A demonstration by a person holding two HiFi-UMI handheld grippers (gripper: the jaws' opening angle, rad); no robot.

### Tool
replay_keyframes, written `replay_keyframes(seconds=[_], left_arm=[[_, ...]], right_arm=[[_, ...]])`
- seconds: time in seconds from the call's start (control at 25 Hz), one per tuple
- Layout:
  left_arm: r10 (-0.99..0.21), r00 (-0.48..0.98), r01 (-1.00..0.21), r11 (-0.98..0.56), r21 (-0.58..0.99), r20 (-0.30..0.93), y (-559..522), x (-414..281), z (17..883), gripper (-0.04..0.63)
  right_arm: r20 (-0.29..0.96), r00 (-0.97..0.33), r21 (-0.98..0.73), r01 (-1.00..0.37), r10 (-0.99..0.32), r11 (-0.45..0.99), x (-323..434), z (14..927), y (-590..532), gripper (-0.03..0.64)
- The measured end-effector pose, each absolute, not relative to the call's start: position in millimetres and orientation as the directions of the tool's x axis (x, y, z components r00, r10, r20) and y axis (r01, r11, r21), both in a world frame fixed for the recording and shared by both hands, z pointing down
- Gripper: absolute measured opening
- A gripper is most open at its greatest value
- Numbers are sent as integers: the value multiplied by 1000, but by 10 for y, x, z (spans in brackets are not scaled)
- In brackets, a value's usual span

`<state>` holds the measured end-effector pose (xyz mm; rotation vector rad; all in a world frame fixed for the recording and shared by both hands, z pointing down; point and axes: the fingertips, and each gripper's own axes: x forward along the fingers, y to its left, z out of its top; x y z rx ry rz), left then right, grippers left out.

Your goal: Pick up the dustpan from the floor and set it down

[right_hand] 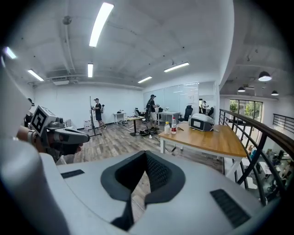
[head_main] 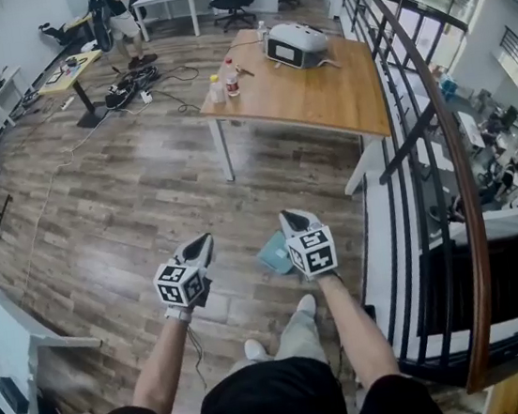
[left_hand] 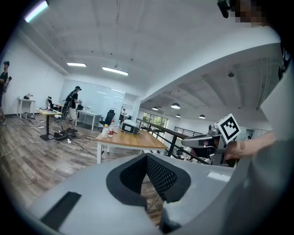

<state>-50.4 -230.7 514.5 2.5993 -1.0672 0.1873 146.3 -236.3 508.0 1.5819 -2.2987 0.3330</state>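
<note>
In the head view a flat teal dustpan (head_main: 272,253) lies on the wooden floor, partly hidden behind my right gripper (head_main: 291,216). Both grippers are held up in front of me, well above the floor and pointing forward. My left gripper (head_main: 203,244) is to the left of the dustpan. In the left gripper view its black pads (left_hand: 158,176) meet at the tip with nothing between them. My right gripper's pads (right_hand: 156,172) are likewise together and hold nothing. Each gripper shows in the other's view: the right one (left_hand: 185,142) and the left one (right_hand: 86,136).
A wooden table (head_main: 320,98) ahead carries a white device (head_main: 296,43) and bottles (head_main: 224,81). A dark railing (head_main: 420,133) runs along the right side. A white desk (head_main: 11,338) stands at the lower left. Cables (head_main: 129,81) and a person (head_main: 116,21) are at the back.
</note>
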Motion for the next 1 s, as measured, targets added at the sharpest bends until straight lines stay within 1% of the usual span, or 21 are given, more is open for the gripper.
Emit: replay_keyframes(seconds=[0.48,1.0], left_arm=[[-701,694,-718,-662,212,164,-2111,-1097,4546,-2],[-702,699,-714,-672,199,138,-2008,-1226,4436,-2]], right_arm=[[332,-369,8,-919,-868,394,1009,4558,-2057,-5],[318,-363,16,-922,-876,387,933,4510,-1949,-5]])
